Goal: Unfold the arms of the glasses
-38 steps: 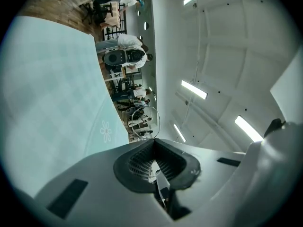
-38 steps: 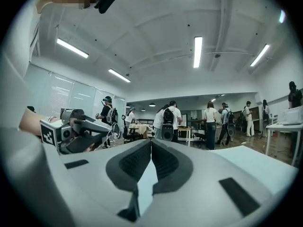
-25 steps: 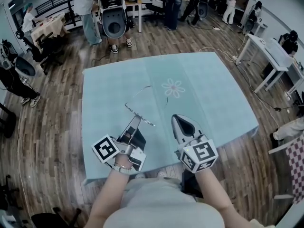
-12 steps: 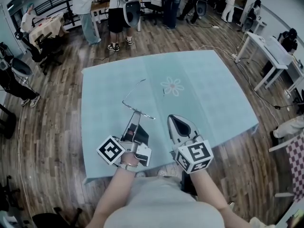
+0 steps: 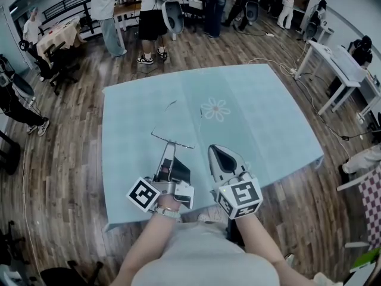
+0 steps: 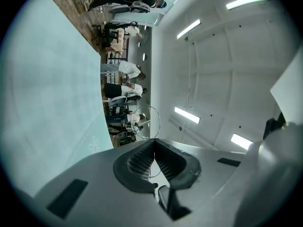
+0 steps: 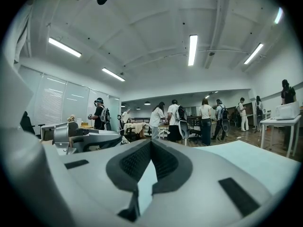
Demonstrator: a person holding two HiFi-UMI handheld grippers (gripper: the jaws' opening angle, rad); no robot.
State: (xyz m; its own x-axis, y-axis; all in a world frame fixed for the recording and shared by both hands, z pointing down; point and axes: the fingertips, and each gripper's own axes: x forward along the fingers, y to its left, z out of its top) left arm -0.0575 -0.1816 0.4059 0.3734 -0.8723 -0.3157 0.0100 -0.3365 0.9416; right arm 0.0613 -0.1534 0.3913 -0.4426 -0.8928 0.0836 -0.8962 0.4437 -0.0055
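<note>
Left claw [image 5: 169,146] angling slightly upward, jaws pinching the glasses [image 5: 178,142]. Right claw [image 5: 215,152] pointing level alongside, jaws pressing together, gripping nothing.

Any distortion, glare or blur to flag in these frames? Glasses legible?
Head view: heavy fisheye, the table edges bow; light is even with no glare; the glasses read only as a thin wire outline. Left gripper view: rolled sideways, black vignette at the corners, ceiling lights clipped white. Right gripper view: same vignette and clipped ceiling lights, horizon level.
</note>
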